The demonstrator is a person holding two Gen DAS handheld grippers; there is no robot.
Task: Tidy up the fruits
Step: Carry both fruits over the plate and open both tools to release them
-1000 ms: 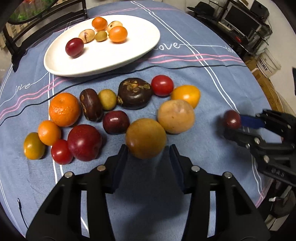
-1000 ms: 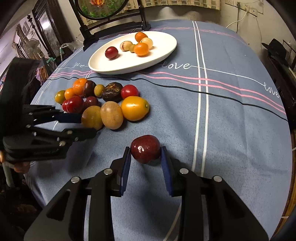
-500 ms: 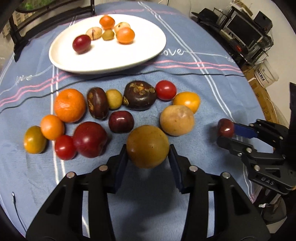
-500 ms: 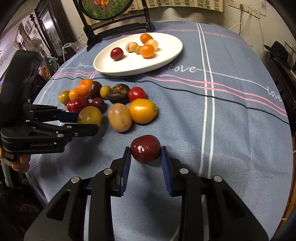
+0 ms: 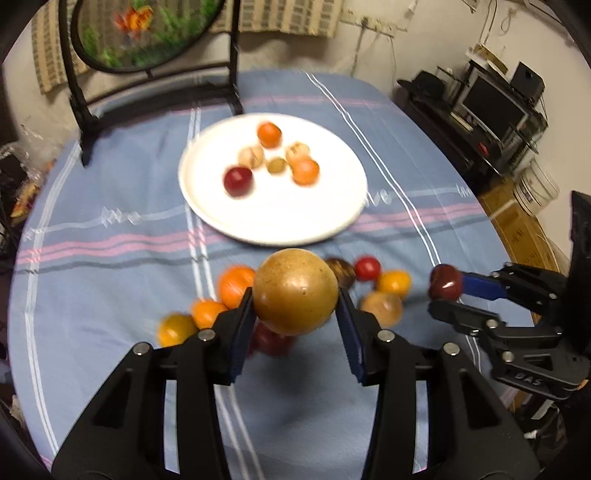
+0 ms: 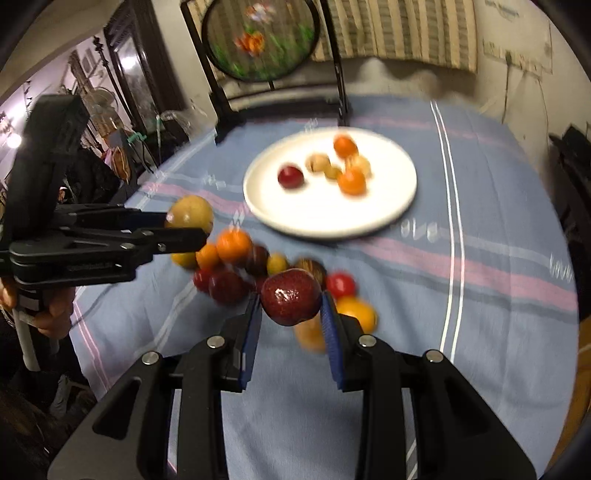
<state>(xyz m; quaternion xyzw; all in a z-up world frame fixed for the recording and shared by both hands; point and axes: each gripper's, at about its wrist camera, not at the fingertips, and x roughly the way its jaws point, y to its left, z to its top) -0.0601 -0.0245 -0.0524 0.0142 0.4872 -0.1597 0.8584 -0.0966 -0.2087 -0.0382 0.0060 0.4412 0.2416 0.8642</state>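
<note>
The left gripper, low in the centre of its own view, is clamped on a large round yellow-brown fruit, its blue pads pressing both sides and the fruit clear of the cloth. The right gripper, low centre in its view, is clamped the same way on a glossy dark-red round fruit, also off the surface. Each gripper shows at the edge of the other's view, the left one at mid left with a hand on its handle. Just behind the held fruits, blurred, lies a loose cluster of small fruits on the counter, orange, yellow, red and dark brown, touching one another. Farther up the frame sits a round white plate carrying six small fruits: two orange, one dark red, two pale tan and one olive. The counter wears a blue tablecloth with pink and white stripes. At the top edge stands a black-framed round screen with a painted fish.
</note>
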